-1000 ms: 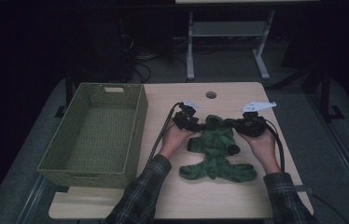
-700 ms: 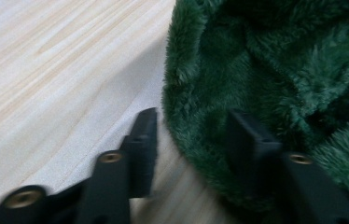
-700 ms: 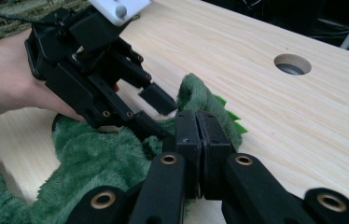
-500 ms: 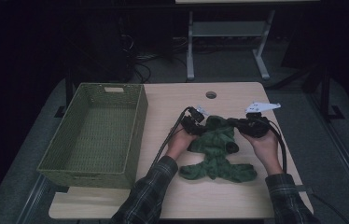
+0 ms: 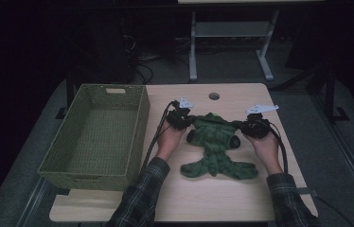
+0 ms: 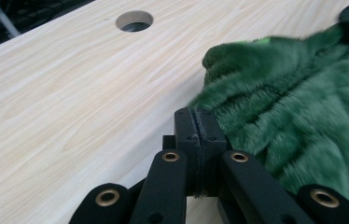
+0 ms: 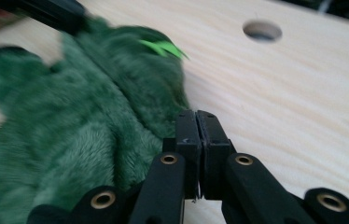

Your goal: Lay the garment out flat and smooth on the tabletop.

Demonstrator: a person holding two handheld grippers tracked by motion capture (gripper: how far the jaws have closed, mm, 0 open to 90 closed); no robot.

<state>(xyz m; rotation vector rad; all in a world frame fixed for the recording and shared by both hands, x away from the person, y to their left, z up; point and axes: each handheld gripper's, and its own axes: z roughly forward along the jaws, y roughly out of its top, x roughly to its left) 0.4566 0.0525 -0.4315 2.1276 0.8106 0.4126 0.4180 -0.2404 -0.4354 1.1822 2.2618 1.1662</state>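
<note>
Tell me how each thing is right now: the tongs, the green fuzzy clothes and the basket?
Left tongs: just closed, pinching the garment's edge.
Right tongs: shut at the garment's other edge.
Green fuzzy garment: crumpled on the table, between both tongs.
Basket: upright, nothing inside.
Table: holds the garment.

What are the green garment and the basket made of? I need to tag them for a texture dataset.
Garment: seemingly plush fleece or faux fur, matte; the left gripper view shows dense, soft pile. Basket: looks woven, maybe wicker or paper cord, matte olive; an even weave covers its walls.

green woven basket (image 5: 94, 137), wooden table (image 5: 222, 198)
</note>
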